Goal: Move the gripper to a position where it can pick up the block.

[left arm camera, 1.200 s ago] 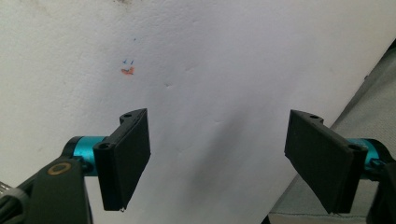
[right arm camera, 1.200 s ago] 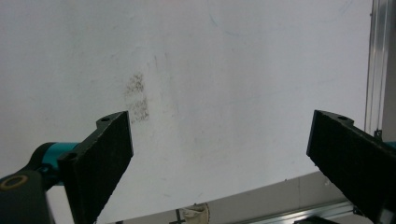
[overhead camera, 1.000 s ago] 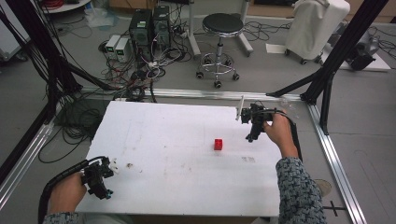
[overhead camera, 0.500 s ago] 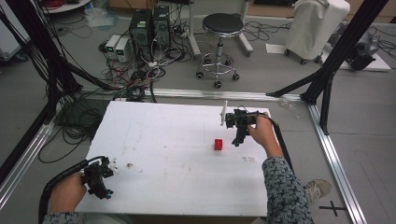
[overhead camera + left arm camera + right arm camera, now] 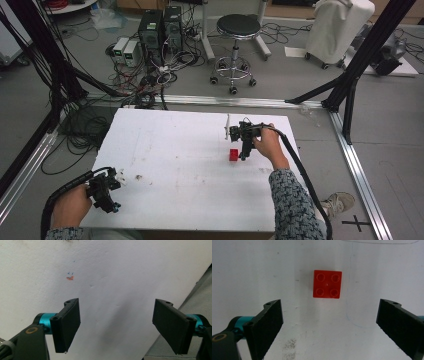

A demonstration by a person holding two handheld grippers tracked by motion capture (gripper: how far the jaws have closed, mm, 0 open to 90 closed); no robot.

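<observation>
Jaws spread wide, right gripper has swung in from beyond the red brick, now poised just beside it, likely to grasp; left gripper, also spread, idles far off.

Red brick: smooth glossy plastic, 4 round studs on top. Table: matt white surface, scuffed, faint pen marks and grey smudges. Right gripper jaws: matt black plates, teal anodised-looking metal fittings behind. Left gripper: same finish.
</observation>
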